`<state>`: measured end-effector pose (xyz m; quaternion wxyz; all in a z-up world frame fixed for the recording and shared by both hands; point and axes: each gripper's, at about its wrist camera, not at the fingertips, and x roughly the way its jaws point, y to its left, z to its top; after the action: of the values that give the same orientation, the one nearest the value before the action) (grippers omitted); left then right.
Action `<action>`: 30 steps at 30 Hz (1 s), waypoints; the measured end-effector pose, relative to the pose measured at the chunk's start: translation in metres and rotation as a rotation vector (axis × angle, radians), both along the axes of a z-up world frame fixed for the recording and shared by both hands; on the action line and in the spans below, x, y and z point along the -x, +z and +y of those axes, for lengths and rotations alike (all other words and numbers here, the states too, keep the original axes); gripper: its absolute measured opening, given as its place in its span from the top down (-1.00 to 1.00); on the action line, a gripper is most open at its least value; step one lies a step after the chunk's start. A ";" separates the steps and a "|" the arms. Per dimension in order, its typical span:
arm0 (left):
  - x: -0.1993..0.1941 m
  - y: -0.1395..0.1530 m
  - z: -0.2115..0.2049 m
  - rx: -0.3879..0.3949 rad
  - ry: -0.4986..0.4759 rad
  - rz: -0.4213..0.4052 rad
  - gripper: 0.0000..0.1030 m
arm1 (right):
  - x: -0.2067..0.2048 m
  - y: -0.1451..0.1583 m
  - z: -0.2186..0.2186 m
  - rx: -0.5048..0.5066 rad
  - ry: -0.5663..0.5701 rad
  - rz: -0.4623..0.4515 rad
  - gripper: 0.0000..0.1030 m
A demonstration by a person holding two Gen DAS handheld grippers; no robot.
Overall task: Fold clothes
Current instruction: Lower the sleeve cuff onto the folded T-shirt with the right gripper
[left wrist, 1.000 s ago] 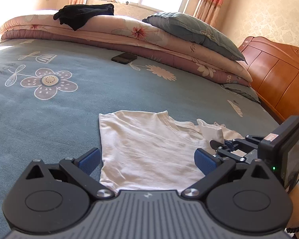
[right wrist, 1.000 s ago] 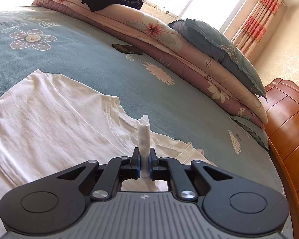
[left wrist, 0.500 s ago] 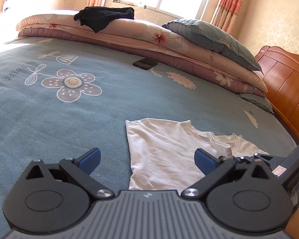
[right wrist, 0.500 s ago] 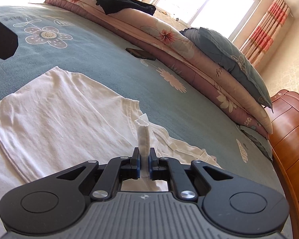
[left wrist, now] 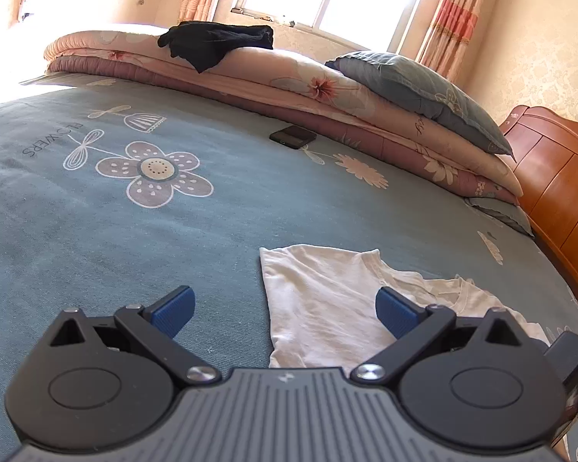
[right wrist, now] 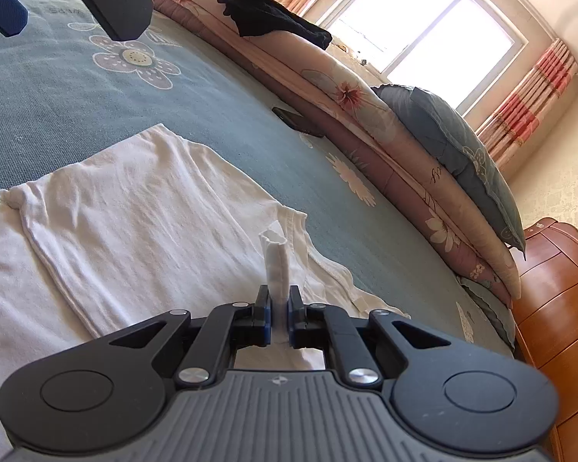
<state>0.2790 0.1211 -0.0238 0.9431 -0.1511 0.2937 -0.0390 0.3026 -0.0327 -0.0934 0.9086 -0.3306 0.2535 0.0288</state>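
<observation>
- One white T-shirt [right wrist: 142, 208] is the thing in hand: it lies on the bed [left wrist: 96, 238], partly doubled over, its neckline toward one o'clock in the right wrist view.
- Thin cotton knit by the look of it, so I judge it light, limp and quick to crease; it will sag from any single hold and drag across the sheet rather than slide cleanly.
- The right tool [right wrist: 278, 308] is nearly closed, pinching a narrow upright tuft of the shirt's fabric between its blue pads.
- The left tool [left wrist: 285, 310] stands wide apart with nothing between its pads [left wrist: 399, 310]; it hovers above the bed, the shirt's left edge ahead of it at twelve o'clock.
- Best holds, in my judgement, are a hemmed edge or a corner, where the stitching gives the pads something firmer than a single layer; two holds kept well apart would keep a fold line straight.
- The bed wears a blue-grey sheet printed with flowers, soft and slightly grippy, so cloth will likely stay where it is laid.
- At eleven to one o'clock in the left view, a folded floral quilt [left wrist: 289, 77] runs along the far side, with a dark garment [left wrist: 215, 40] on it and a blue-grey pillow [left wrist: 416, 88] beside it.
- A black phone [left wrist: 293, 136] lies on the sheet just before the quilt, well apart from the shirt.
- A wooden headboard [left wrist: 555, 177] stands at three o'clock; a bright window [right wrist: 435, 34] with striped curtains [right wrist: 535, 88] lights the room.
</observation>
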 end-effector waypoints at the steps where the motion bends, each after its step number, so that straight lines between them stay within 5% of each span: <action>1: 0.000 0.000 0.000 0.000 0.000 -0.002 -0.94 | 0.000 0.000 0.001 0.001 0.005 0.000 0.82; 30: 0.002 0.004 0.002 0.018 -0.008 -0.016 -0.93 | 0.009 -0.014 0.028 0.065 0.068 0.026 0.81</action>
<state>0.2766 0.1235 -0.0200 0.9439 -0.1579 0.2864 -0.0467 0.2938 -0.0046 -0.1076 0.8925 -0.3681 0.2547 0.0558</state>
